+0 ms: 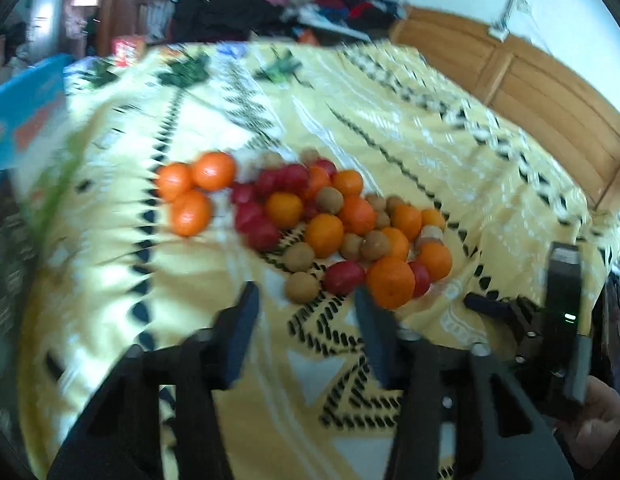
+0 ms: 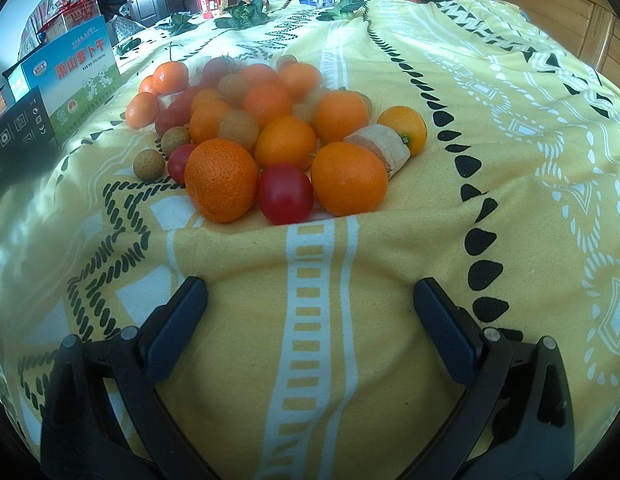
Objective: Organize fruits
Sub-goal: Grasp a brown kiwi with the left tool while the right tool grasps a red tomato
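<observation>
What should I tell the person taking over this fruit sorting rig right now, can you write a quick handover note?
Left gripper: open, empty, hovering over the cloth just short of the pile.
Right gripper: open, empty, low over the yellow tablecloth, in front of the fruit.
Fruit: one mixed pile of oranges, red tomato-like fruits and small brown round fruits, with a pale cut chunk on its right side. Three oranges sit together a little apart on the pile's left.
Done: possibly those three oranges; nothing else looks sorted.
Left: nearly all of the pile. The nearest red fruit and big orange are easy first picks.

Bright daylight; left view motion-blurred, right sharp.
</observation>
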A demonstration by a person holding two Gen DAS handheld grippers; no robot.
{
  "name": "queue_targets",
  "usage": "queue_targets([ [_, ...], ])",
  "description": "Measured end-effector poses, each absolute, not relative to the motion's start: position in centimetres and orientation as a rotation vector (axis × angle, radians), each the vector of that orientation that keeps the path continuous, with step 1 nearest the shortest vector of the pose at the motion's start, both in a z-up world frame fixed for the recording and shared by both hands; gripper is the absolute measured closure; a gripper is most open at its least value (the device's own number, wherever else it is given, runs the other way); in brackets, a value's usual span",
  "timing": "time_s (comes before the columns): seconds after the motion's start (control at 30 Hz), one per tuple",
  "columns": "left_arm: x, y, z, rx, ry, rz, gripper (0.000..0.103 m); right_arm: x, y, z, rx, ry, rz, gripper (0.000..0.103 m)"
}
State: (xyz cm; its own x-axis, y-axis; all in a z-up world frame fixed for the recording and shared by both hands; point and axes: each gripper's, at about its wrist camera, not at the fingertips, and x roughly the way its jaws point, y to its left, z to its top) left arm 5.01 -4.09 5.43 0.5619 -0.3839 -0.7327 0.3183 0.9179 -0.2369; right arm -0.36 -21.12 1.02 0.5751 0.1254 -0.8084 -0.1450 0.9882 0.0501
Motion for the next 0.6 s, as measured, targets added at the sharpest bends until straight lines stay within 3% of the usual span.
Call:
queue_targets([
  [0.03, 5.4, -4.4, 5.0, -0.076, 0.895, -0.416, 0.072, -0.4, -21.1, 1.0, -0.024, 0.945, 0.157, 0.0],
  [0.43, 7.6, -5.4, 1.8, -0.076, 0.957, -0.438, 0.072, -0.1, -21.1, 1.0, -0.03, 0.953, 0.159, 0.0],
  [0.6, 7.5, -5.1, 2.0, -0.088, 0.951, -0.429, 0.079, 0.1, -21.5, 1.4, 0.0, 0.995, 0.199, 0.0],
])
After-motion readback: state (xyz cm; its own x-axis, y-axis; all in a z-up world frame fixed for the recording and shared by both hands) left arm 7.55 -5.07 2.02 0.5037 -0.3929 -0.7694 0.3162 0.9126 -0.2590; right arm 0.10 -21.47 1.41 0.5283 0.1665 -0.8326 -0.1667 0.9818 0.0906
